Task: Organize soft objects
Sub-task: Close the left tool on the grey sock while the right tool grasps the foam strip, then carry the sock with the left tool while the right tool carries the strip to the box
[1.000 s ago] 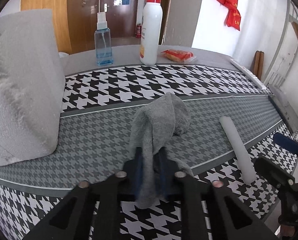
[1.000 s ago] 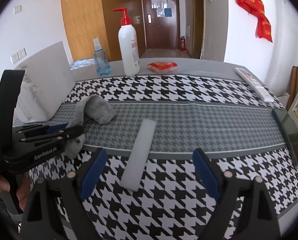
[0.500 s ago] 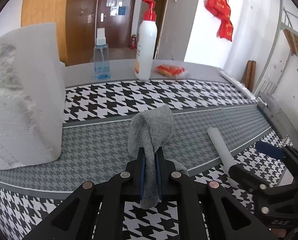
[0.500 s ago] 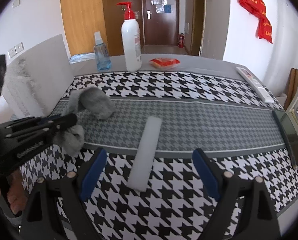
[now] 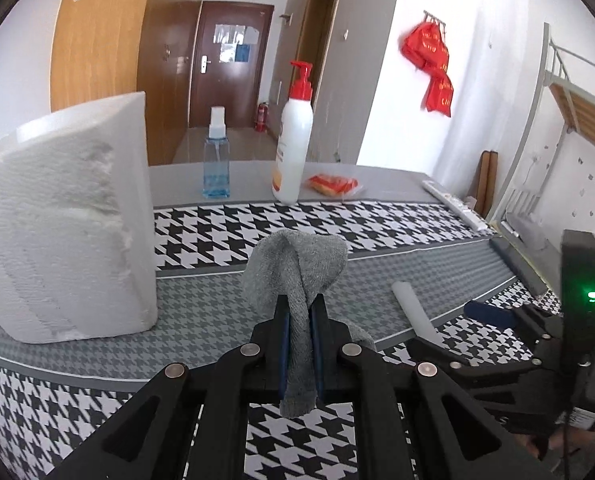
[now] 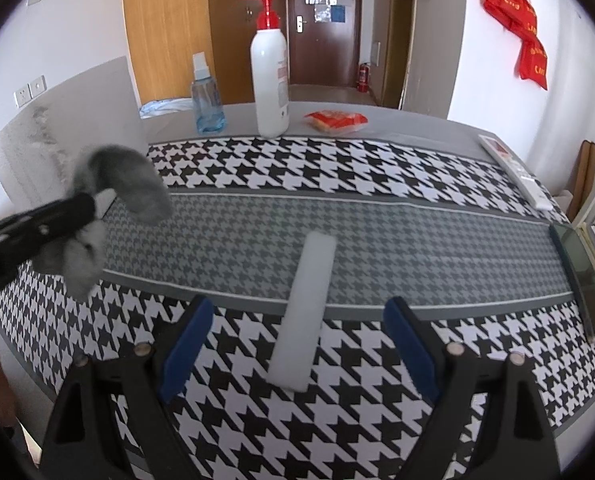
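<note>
A grey sock (image 5: 297, 276) hangs folded over and clear of the table, pinched in my left gripper (image 5: 298, 312), which is shut on it. The right wrist view shows the same sock (image 6: 125, 184) drooping from both sides of the left gripper (image 6: 93, 204) at the left. A white foam bar (image 6: 305, 312) lies on the houndstooth cloth (image 6: 337, 168), its near end between the wide-apart fingers of my open right gripper (image 6: 297, 324), which hovers over it without touching. The left wrist view has the bar (image 5: 411, 312) at the right, partly behind the right gripper's black frame.
A big white foam block (image 5: 61, 248) stands at the left. At the back stand a blue spray bottle (image 6: 207, 104), a white pump bottle (image 6: 270, 76) and a red snack packet (image 6: 335, 120). A remote (image 6: 513, 168) and a dark phone (image 6: 581, 276) lie along the right edge.
My left gripper has lifted the sock off the table and carried it up; its far end no longer rests on the cloth. The right gripper has stayed over the foam bar.
</note>
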`<state>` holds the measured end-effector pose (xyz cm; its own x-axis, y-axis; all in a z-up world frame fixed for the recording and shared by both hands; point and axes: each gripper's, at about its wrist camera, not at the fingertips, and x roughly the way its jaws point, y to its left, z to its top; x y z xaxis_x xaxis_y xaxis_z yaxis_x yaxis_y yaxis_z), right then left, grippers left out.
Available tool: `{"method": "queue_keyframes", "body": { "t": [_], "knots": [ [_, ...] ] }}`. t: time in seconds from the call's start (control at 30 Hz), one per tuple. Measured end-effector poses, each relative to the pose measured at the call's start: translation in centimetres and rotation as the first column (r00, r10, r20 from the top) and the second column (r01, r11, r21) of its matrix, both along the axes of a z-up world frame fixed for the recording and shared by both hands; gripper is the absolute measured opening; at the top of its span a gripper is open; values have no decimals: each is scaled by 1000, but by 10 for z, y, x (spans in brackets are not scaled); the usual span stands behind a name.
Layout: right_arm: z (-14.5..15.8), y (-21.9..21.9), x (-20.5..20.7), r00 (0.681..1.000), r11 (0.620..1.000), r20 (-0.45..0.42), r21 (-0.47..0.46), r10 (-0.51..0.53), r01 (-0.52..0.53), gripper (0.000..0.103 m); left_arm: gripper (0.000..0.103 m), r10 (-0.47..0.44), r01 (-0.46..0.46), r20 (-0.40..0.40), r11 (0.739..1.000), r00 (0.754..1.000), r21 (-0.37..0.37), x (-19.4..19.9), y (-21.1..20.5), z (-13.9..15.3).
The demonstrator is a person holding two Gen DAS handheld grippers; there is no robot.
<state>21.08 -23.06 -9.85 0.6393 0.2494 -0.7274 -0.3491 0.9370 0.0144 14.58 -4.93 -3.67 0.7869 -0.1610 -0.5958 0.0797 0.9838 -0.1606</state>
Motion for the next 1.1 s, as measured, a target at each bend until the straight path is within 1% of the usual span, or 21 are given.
{"method": "queue_keyframes", "body": {
  "t": [0.17,0.3,0.33,0.4,0.43,0.47,0.53,0.67,0.8,0.83,0.87,0.9,1.03,1.1],
  "knots": [
    [-4,2,2,1000,1000,-12,11,-1,1,89,10,7,-7,23,1000,1000,2,-8,2,5],
    [-8,2,7,999,1000,-33,17,-6,7,82,10,12,-12,25,1000,1000,-2,-11,4,4],
    [-8,2,8,999,1000,-39,19,-6,7,79,10,13,-13,26,1000,1000,-2,-12,4,4],
    [-11,2,10,999,1000,-47,16,-9,10,77,10,18,-18,29,1000,999,-1,-13,5,4],
    [-12,2,11,999,1000,-51,15,-10,11,73,10,21,-21,29,1000,999,-3,-14,6,4],
    [-13,1,12,999,1000,-53,15,-12,13,65,10,23,-23,29,1000,999,-5,-14,7,4],
    [-16,2,14,997,1000,-71,17,-15,16,58,10,27,-27,29,1000,999,-3,-16,8,4],
    [-16,1,16,997,1000,-66,11,-28,29,42,10,31,-31,28,1000,999,-5,-18,10,4],
    [-16,2,14,997,1000,-73,14,-24,25,36,10,38,-38,29,999,999,-8,-20,12,4],
    [-15,2,12,997,1000,-75,16,-25,27,32,10,38,-38,28,999,999,-8,-20,12,4],
    [-15,2,13,997,999,-76,16,-31,33,26,10,37,-37,31,999,999,-6,-20,12,4],
    [-15,1,13,996,999,-76,10,-43,44,25,10,35,-35,36,999,999,-5,-21,12,5],
    [-13,-2,12,996,999,-78,22,-35,37,20,10,39,-39,46,999,998,-2,-25,12,7],
    [-11,-3,10,997,999,-70,18,-32,33,16,10,45,-45,44,999,998,2,-27,14,7]
  ]
}}
